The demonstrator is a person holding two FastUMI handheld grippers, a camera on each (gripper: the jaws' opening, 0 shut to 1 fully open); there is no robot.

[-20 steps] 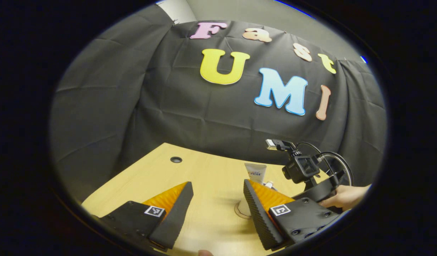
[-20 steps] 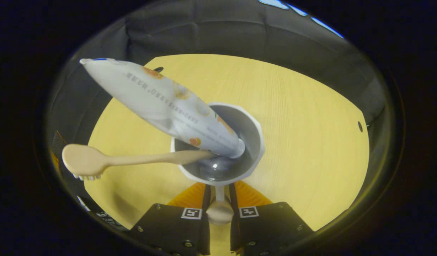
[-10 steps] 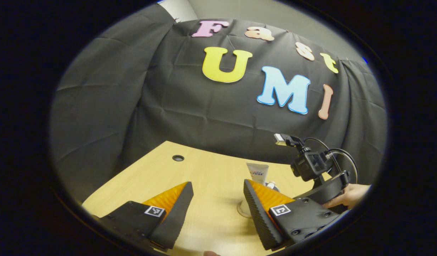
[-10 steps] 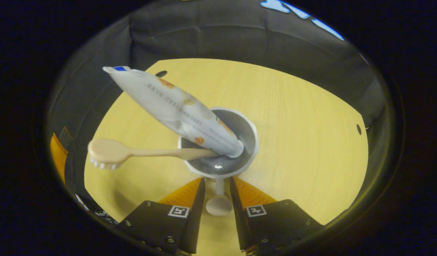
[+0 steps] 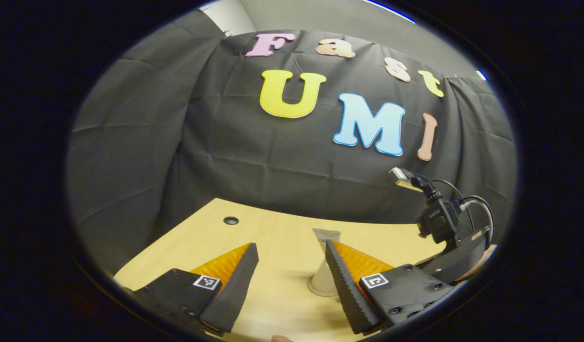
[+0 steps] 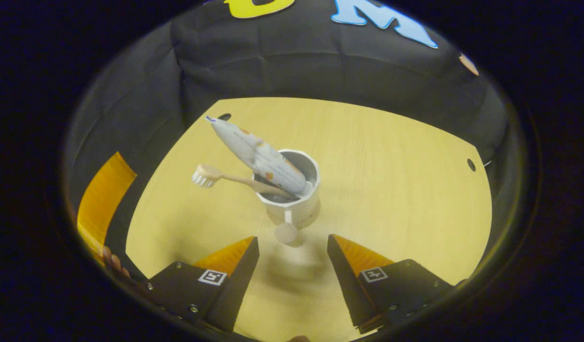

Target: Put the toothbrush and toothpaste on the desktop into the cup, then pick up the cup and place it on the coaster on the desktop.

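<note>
Black cloth hangs behind a pale wooden desk [image 6: 391, 190] with small round holes near its far corners. In the right gripper view my right gripper [image 6: 292, 251] has its fingers spread wide, holding nothing, just short of the cup [image 6: 294, 202]. The cup stands upright on the desk ahead of the gap between those fingers, its handle [image 6: 287, 230] pointing back at me. The toothpaste [image 6: 256, 154] leans in the cup, cap end down inside, its flat end sticking up and away to the left. The toothbrush [image 6: 225, 178] leans beside it with the handle in the cup and the bristle head out over the rim to the left. I cannot make out a coaster under the cup from this side. In the left gripper view my left gripper [image 5: 292, 261] is also spread wide and holds nothing, low over the desk. Beyond its right finger I see part of the cup [image 5: 320, 282] with a thin round edge at its foot, and the toothpaste end [image 5: 326, 235] above it. To the far right sits my other gripper [image 5: 455, 247] with its camera and cables.
</note>
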